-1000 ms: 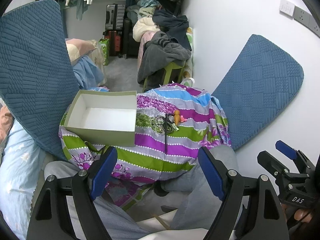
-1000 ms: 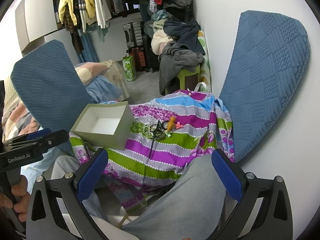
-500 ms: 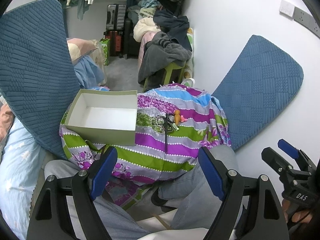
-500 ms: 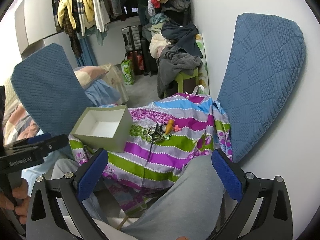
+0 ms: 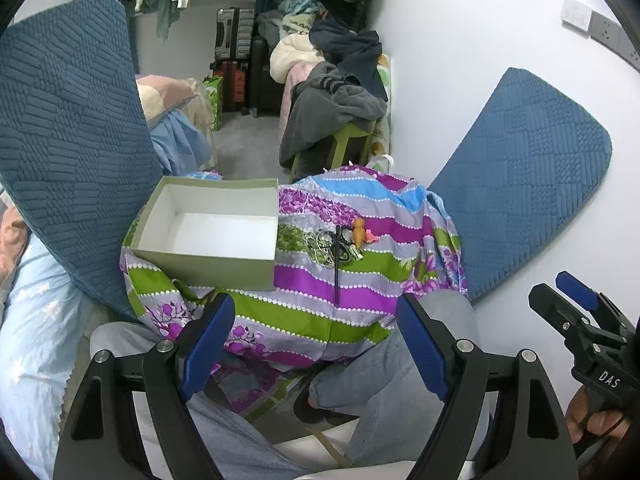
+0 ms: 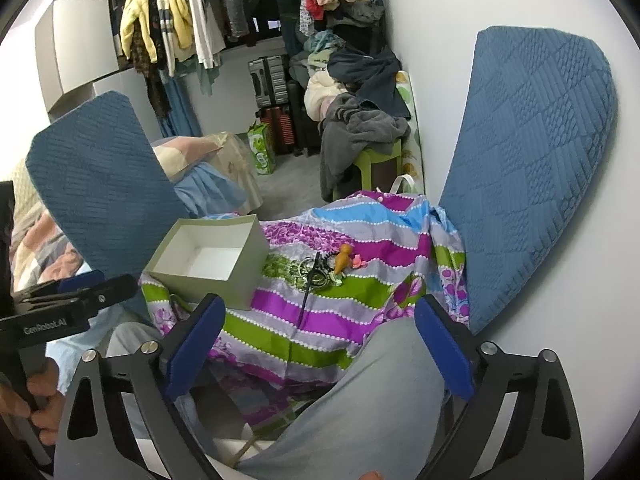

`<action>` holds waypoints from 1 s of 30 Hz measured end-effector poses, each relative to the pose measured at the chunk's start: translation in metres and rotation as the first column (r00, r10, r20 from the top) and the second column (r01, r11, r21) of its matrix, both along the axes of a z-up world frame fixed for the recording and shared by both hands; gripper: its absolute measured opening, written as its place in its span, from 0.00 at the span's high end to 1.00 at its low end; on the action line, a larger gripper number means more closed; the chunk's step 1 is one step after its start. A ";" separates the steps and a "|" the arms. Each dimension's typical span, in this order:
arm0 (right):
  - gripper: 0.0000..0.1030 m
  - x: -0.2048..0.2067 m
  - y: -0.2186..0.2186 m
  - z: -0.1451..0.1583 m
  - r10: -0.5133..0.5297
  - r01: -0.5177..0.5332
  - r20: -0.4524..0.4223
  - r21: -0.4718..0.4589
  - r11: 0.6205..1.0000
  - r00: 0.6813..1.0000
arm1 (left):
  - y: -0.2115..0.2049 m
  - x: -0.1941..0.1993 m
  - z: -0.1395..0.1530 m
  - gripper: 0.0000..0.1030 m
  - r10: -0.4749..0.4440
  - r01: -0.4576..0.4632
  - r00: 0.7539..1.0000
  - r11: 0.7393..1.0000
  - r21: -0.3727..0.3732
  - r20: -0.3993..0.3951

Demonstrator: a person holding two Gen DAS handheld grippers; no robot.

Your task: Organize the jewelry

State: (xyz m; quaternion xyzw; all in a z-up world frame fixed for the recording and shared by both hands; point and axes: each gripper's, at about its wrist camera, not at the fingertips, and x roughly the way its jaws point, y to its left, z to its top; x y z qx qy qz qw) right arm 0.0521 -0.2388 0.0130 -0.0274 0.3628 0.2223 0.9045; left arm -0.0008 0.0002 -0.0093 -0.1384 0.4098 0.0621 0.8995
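Observation:
A small pile of jewelry (image 5: pixel 334 242) (image 6: pixel 320 270), with rings, a dark stick, an orange figure and a pink piece, lies on a striped cloth (image 5: pixel 360 280) (image 6: pixel 360 292). Left of it stands an open, empty green box (image 5: pixel 208 236) (image 6: pixel 208 260) with a white inside. My left gripper (image 5: pixel 316 336) stands open above the cloth's near edge, short of the pile. My right gripper (image 6: pixel 316 344) hangs near the same edge, its jaws closing slowly with nothing between them.
Blue quilted cushions (image 5: pixel 72 132) (image 5: pixel 520 184) flank the cloth, the right one leaning on a white wall. The person's grey-trousered knees (image 6: pixel 392 392) lie below the grippers. A stool piled with clothes (image 5: pixel 336 108), suitcases and hanging garments fill the back.
The right gripper's blue pads have drawn slightly inward. Both views have tilted a little; the box and jewelry stay put.

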 end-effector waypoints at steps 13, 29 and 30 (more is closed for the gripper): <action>0.40 0.014 0.002 -0.019 0.020 -0.019 -0.032 0.018 1.000 0.999 | -0.004 0.023 -0.017 0.19 -0.057 0.057 0.998 0.998 -0.028 -0.009; 0.66 0.106 0.003 -0.116 -0.013 0.018 -0.058 0.077 0.997 0.998 | -0.011 0.103 -0.097 0.29 -0.160 0.160 0.987 0.985 -0.062 0.010; 0.66 0.112 0.005 -0.122 -0.006 0.012 -0.066 0.079 0.997 0.998 | -0.011 0.107 -0.102 0.29 -0.168 0.168 0.986 0.983 -0.069 0.010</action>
